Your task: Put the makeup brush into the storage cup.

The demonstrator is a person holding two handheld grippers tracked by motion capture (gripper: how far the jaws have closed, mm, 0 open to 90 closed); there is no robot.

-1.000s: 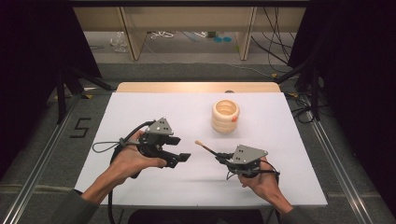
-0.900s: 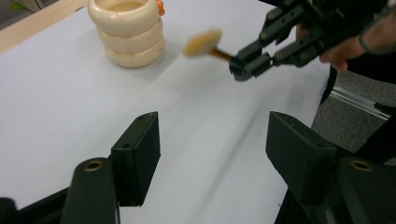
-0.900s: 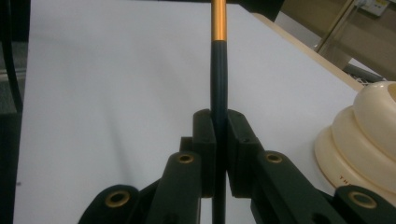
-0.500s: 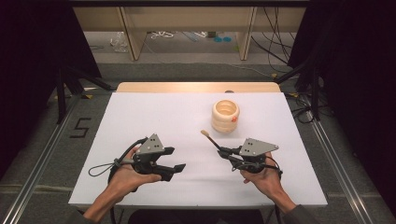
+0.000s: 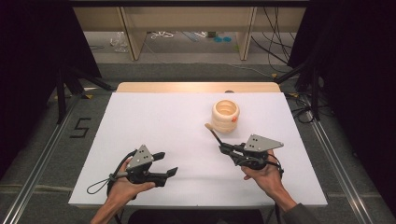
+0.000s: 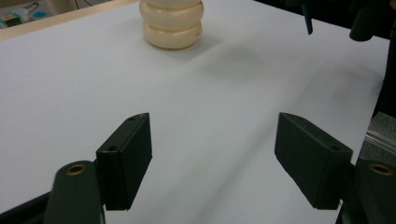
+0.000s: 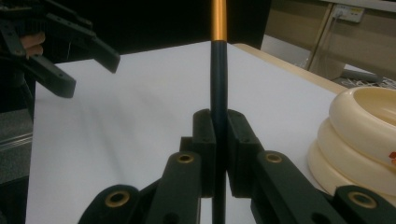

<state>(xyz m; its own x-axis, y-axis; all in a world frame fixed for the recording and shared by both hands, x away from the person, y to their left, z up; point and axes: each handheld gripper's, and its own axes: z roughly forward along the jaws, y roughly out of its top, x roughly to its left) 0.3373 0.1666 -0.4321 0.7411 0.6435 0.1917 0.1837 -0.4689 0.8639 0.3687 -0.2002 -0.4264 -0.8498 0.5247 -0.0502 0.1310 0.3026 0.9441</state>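
The right gripper [image 5: 223, 148] has its two black jaws clamped tight on the dark shaft of a slender brush-like stick with an orange band and a pale tip [image 5: 213, 133], so the pick-up looks done; judging from how things lie, what remains is carrying that stick to the cream-coloured ribbed ceramic holder [image 5: 225, 115] and dropping it in, a step not yet made. The stick's pale tip is near the holder's base on the near-left side, close to it in the high view, though whether it touches cannot be told. In the right gripper view the stick [image 7: 218, 93] rises straight up between the closed jaws, and the holder [image 7: 359, 140] sits just to the right with its mouth open and nothing visible inside. The holder stands upright on the white table top [image 5: 159, 116], right of centre and toward the far edge. The left gripper [image 5: 166, 164] is empty, its jaws spread wide apart over bare table near the front edge, well apart from the holder. Both hands hold their tools low, forearms entering from the near edge, the right hand [image 5: 261, 172] angled so the stick points up and left toward the holder.
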